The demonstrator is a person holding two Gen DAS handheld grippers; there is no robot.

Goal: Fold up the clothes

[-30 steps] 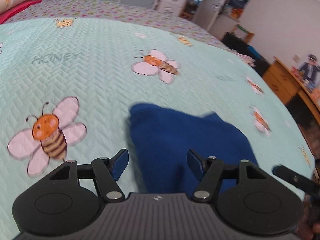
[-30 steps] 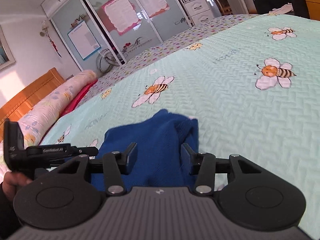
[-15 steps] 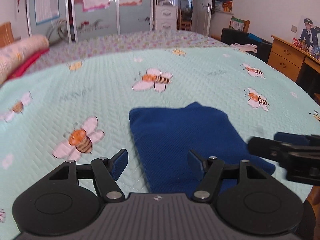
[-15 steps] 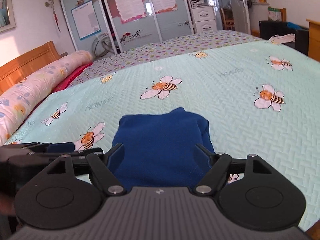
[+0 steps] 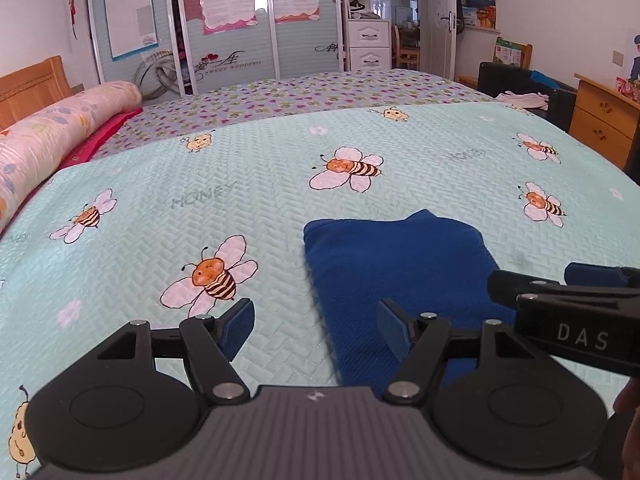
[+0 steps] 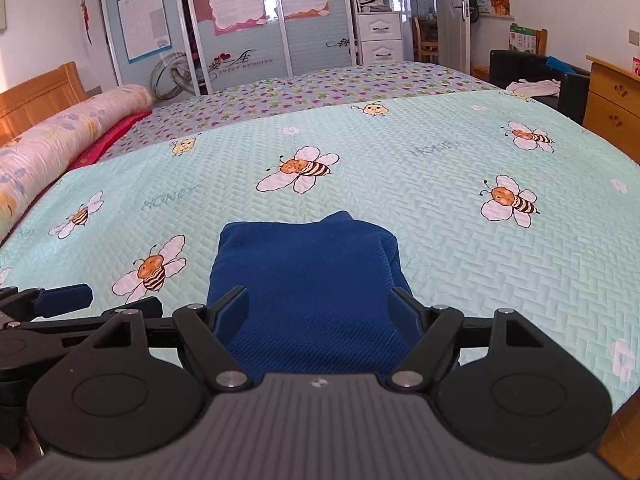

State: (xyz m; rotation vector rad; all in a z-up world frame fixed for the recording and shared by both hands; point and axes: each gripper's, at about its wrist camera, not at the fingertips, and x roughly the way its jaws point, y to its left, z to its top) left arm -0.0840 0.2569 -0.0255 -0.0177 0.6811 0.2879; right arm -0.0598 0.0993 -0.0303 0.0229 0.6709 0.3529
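Already the blue garment (image 6: 308,280) lies as a compact, roughly rectangular bundle on the bee-print quilt (image 6: 440,200), with doubled layers showing at its right edge and a small peak poking up at the far edge. That is the shape folding would leave, so by my reading the fold looks done or nearly done; whether another fold is meant, the pictures do not settle. The far edge is a little uneven, so some tidying might be all that remains.

The right gripper (image 6: 326,308) hovers over the near end of the bundle, jaws spread wide and holding nothing. The left gripper (image 5: 316,322) sits just left of it, straddling the garment's left edge, jaws equally wide and empty. Beyond the quilt are a rolled duvet (image 5: 52,128) and wardrobe doors (image 5: 224,20).
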